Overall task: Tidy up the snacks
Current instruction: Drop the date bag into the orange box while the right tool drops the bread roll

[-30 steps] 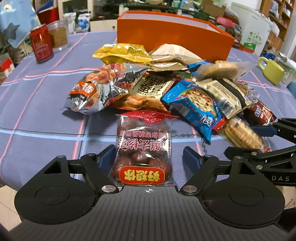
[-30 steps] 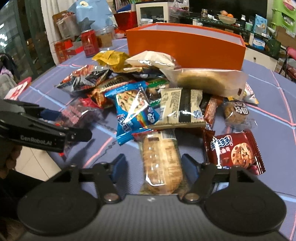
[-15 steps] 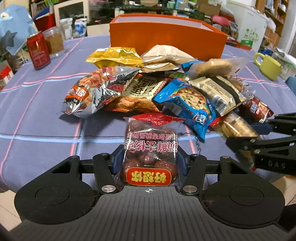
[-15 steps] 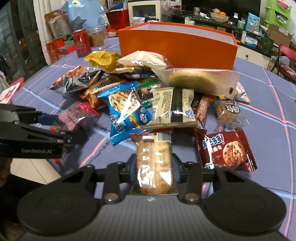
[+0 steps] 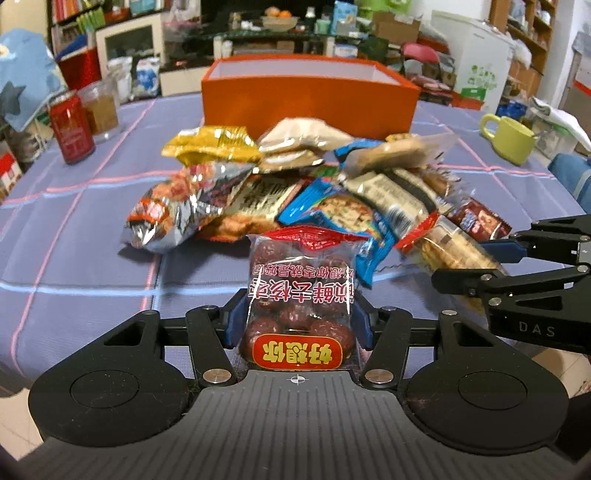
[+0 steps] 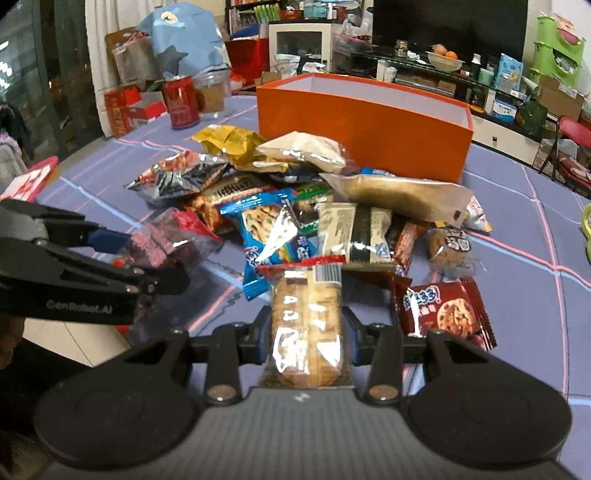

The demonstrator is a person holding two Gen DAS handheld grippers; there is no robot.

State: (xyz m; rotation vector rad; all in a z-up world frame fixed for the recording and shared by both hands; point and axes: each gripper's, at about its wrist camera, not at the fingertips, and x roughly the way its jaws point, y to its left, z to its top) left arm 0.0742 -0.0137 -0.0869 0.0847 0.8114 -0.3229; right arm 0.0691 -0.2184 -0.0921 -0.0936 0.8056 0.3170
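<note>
While one orange box (image 5: 310, 99) waits behind the snack pile (image 5: 317, 192), two grippers each grip one packet

Left gripper (image 5: 297, 325) pinches a date pack (image 5: 301, 295); right gripper (image 6: 306, 338) pinches a cracker pack (image 6: 306, 325); both packs near the pile's front edge; one can (image 5: 72, 127), one mug (image 5: 511, 136)

Desk (image 5: 74, 229): blue-purple cloth, pink and pale check lines.

Red can (image 5: 72, 127) upright near the desk's far left edge; clear jar (image 5: 101, 107) with brown contents just beside it, further back. Both also in right wrist view: can (image 6: 181, 101), jar (image 6: 212, 92).

Yellow-green mug (image 5: 509, 138) on the desk's right side, well apart from the can, handle to the left.

Beyond the desk: blue shark-shaped cloth (image 6: 184, 40), white cabinet (image 5: 129, 50) with glass door, cluttered shelf with fruit bowl (image 6: 445, 59), dark screen (image 6: 443, 18), green rack (image 6: 557, 48), red chair (image 6: 570, 136).
</note>
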